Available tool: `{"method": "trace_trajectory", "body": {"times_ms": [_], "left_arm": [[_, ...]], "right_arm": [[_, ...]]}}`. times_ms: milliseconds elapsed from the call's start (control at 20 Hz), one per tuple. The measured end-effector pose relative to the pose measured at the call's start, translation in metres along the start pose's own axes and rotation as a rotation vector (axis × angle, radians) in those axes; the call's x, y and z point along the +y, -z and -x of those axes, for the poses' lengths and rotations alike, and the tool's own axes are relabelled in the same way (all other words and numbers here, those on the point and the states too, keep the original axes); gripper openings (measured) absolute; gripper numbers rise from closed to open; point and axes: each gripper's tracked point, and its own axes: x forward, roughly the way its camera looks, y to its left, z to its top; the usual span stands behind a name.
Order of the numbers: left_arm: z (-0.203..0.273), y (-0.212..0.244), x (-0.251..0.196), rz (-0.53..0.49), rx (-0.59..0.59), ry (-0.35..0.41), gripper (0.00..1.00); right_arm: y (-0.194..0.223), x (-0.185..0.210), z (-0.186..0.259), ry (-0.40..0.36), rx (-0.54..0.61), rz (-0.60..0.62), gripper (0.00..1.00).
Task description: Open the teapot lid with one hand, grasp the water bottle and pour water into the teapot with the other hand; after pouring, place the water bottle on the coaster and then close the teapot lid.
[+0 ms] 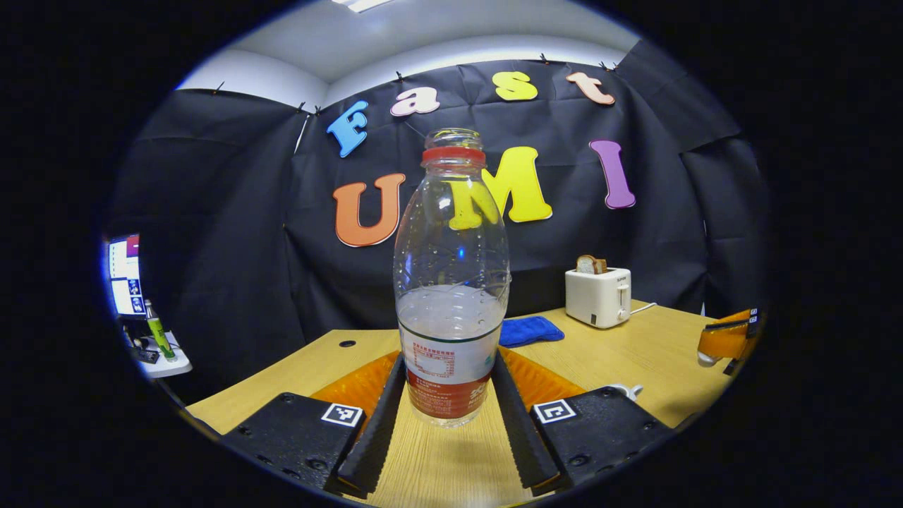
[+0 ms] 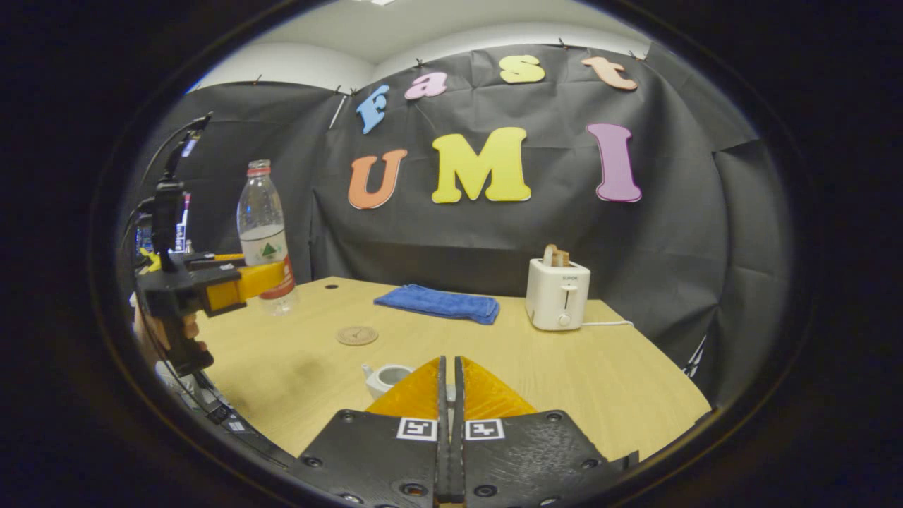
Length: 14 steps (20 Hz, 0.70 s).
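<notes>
The left gripper (image 1: 449,416), clamped on the label of the clear, uncapped, half-full plastic water bottle (image 1: 451,282) held upright above the wooden desk's (image 2: 494,353) left edge, should tilt slowly over the white teapot (image 2: 384,377) near the front edge, beside the right gripper (image 2: 449,395), whose fingers stand pressed together.

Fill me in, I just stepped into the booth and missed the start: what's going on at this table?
A person is working with a tool in each hand. The left tool is clamped on the lower part of an uncapped, part-full water bottle, held upright above the table. The right tool is shut; whether it holds the lid can't be told. The teapot sits open just behind it. The coaster lies bare, so the bottle has yet to be set there.
</notes>
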Motion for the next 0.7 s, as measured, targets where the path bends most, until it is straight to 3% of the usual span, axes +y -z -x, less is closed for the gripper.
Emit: {"method": "trace_trajectory", "body": {"times_ms": [450,700], "left_arm": [[-0.087,0.02,0.007,0.108,0.041,0.052,0.74],[-0.127,0.061,-0.004,0.113,0.104,0.078,0.75]], "right_arm": [[0.008,-0.018,-0.008,0.027,0.015,-0.022,0.0],[0.022,-0.033,-0.012,0.058,0.041,-0.037,0.0]]}}
